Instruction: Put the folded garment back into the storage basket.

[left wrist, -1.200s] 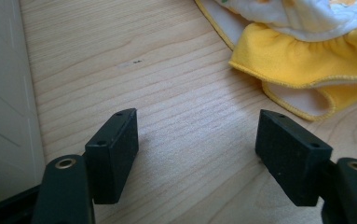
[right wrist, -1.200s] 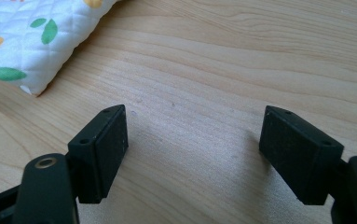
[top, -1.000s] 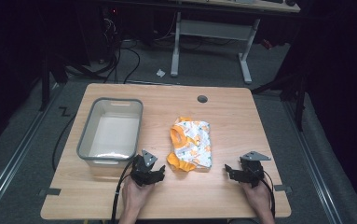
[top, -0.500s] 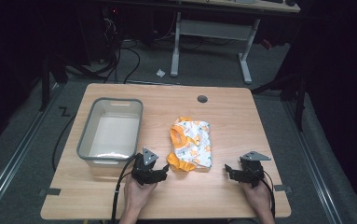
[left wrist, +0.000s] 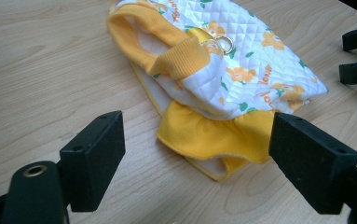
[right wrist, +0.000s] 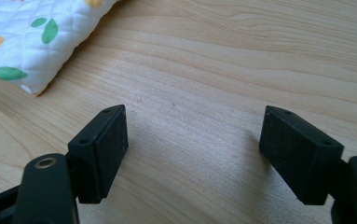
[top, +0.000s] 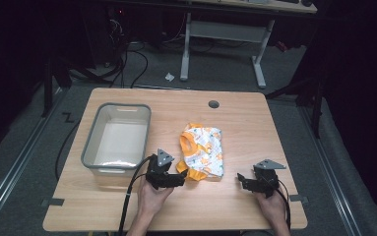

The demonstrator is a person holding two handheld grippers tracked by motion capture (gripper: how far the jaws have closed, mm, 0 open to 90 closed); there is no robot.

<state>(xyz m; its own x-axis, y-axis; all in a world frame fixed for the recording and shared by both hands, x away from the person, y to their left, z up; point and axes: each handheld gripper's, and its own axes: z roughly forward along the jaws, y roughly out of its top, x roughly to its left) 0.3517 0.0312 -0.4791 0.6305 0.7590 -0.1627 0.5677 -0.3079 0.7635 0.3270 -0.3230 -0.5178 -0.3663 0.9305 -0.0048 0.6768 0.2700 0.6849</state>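
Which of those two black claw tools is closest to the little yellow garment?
The left gripper: its open jaws reach the garment's yellow hem. The right gripper sits apart, over bare table.

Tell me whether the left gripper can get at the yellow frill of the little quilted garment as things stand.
Probably yes. The left gripper has its jaws open, just widened, with the yellow frill lying flat on the table just ahead between them, nothing in between.

You see the quilted garment [right wrist: 31, 42] cut off by the top and left edges of your right gripper view, and its far end [left wrist: 176, 7] cropped in the left gripper view.
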